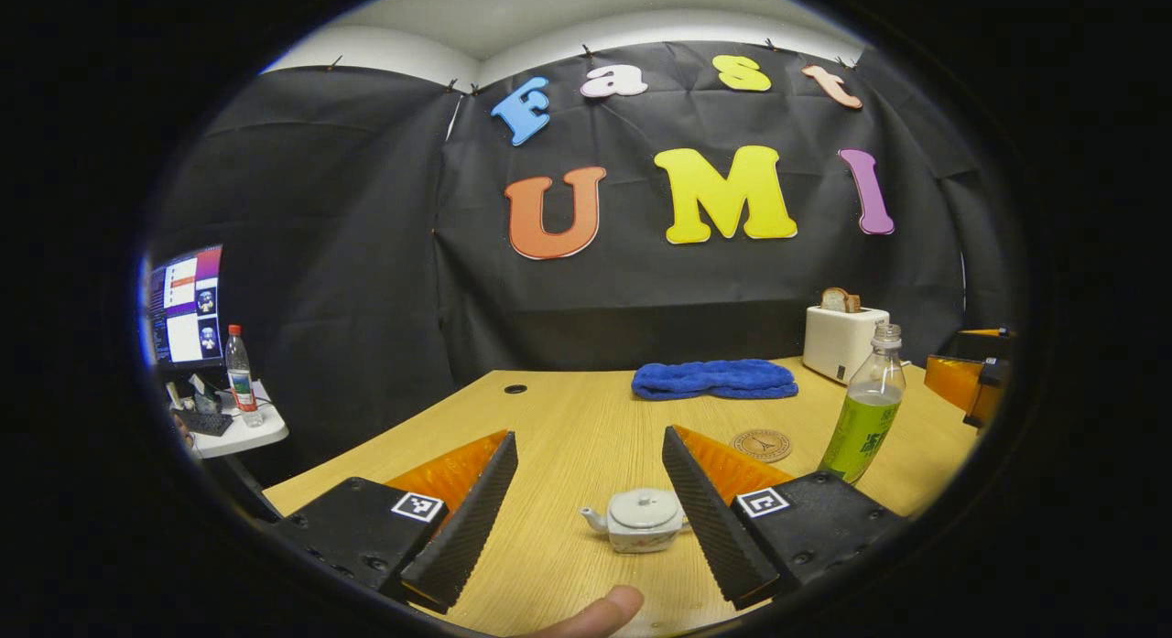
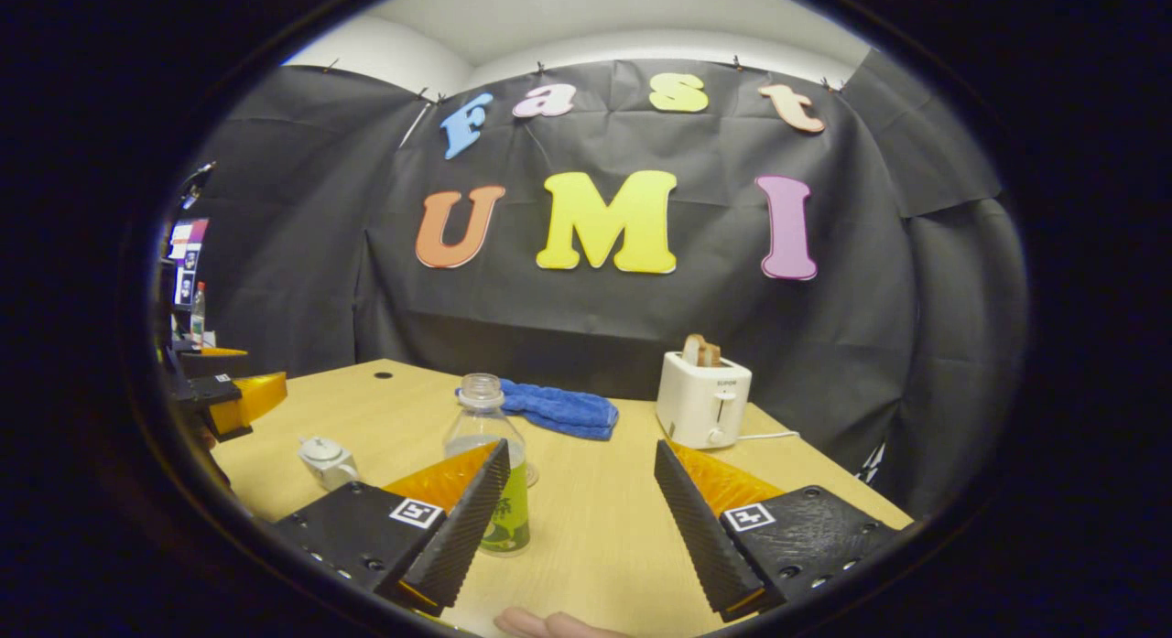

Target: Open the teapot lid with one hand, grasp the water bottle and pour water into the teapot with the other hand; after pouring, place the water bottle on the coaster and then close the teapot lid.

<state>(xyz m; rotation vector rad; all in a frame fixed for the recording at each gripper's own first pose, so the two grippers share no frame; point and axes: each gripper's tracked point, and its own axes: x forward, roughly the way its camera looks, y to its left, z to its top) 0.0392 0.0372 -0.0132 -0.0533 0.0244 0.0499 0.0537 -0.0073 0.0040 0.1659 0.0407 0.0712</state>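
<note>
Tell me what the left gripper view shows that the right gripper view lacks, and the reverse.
Left gripper view's extras: the round brown coaster, lying clear of the bottle, and a dark keyboard on a white side table.
Right gripper view's extras: the front lever of the white toaster holding bread, and its white cord.
Shared: the white ceramic teapot with its lid on, the clear plastic water bottle with a green label, the folded blue towel, the toaster, and the light wooden table.

Left tool [image 1: 591, 505] open, teapot [image 1: 638, 521] between fingers.
</note>
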